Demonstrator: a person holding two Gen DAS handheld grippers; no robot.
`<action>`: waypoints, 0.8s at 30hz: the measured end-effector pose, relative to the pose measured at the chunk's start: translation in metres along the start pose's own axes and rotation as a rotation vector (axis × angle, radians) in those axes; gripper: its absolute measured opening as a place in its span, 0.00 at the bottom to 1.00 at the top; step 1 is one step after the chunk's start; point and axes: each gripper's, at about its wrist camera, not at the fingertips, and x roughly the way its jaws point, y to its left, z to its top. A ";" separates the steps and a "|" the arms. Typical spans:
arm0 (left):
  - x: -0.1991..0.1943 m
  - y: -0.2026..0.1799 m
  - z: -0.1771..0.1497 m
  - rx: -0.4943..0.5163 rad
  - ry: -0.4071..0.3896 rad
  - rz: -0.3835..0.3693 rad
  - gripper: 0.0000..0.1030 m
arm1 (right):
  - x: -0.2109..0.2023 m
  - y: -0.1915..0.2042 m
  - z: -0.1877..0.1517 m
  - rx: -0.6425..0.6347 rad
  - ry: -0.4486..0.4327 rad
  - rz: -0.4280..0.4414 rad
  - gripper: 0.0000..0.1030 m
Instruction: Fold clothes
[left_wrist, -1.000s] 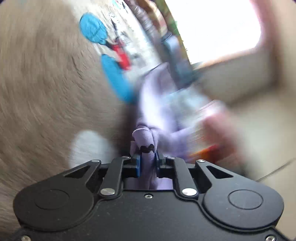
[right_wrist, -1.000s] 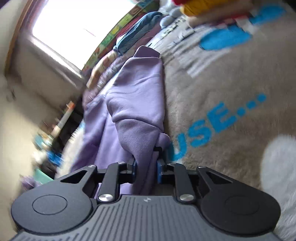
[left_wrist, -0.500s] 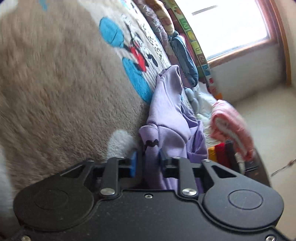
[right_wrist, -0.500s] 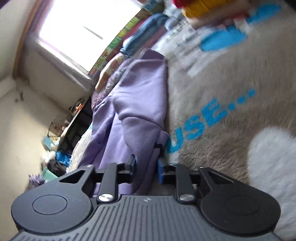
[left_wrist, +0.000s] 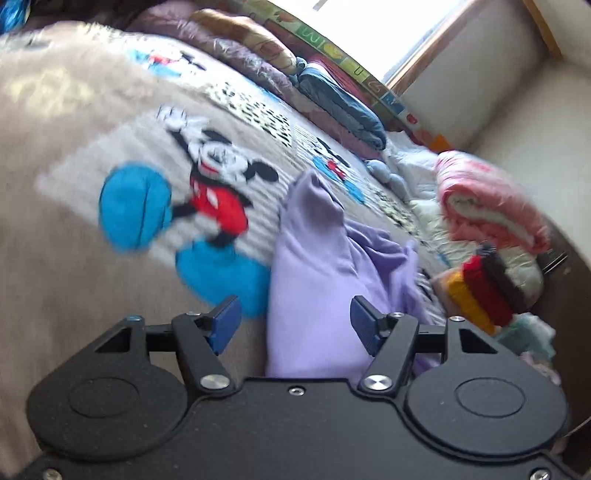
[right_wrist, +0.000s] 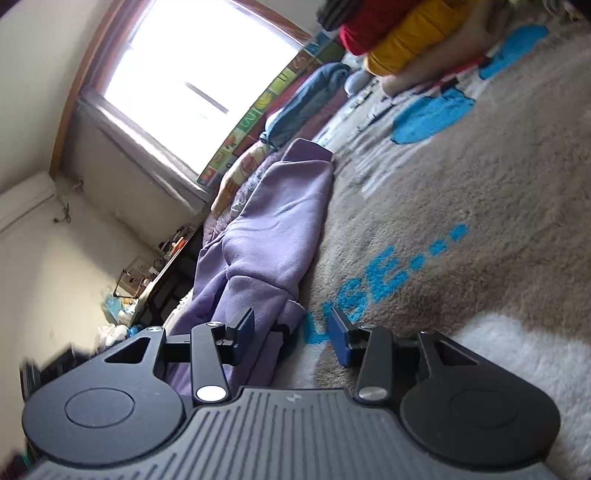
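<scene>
A lilac sweatshirt (left_wrist: 314, 266) lies in a long bunched heap on a tan Mickey Mouse blanket (left_wrist: 74, 258). My left gripper (left_wrist: 295, 321) is open, its blue pads apart on either side of the near end of the sweatshirt, not pinching it. In the right wrist view the sweatshirt (right_wrist: 273, 229) stretches away toward the window. My right gripper (right_wrist: 295, 328) is open too, with the garment's near edge lying between the jaws by the left finger. The blanket (right_wrist: 461, 221) carries blue lettering.
Folded blue bedding (left_wrist: 340, 107) and a colourful mat line the far edge under the window (right_wrist: 192, 74). A rolled pink blanket (left_wrist: 487, 206) and a yellow-red-dark pile (left_wrist: 480, 288) sit at the right. A dark cluttered table (right_wrist: 166, 269) stands by the wall.
Both grippers have opened and let go of the lilac sweatshirt, which now rests on the blanket. The left gripper has swung so more of the Mickey print shows.
</scene>
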 end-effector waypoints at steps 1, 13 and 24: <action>0.008 -0.002 0.009 0.015 0.007 0.013 0.62 | 0.001 0.000 -0.001 -0.014 -0.010 0.002 0.42; 0.104 -0.050 0.094 0.230 0.076 0.069 0.62 | 0.004 -0.013 -0.006 0.005 -0.066 0.117 0.36; 0.182 -0.060 0.131 0.210 0.140 0.078 0.62 | 0.009 -0.024 -0.005 0.045 -0.060 0.231 0.36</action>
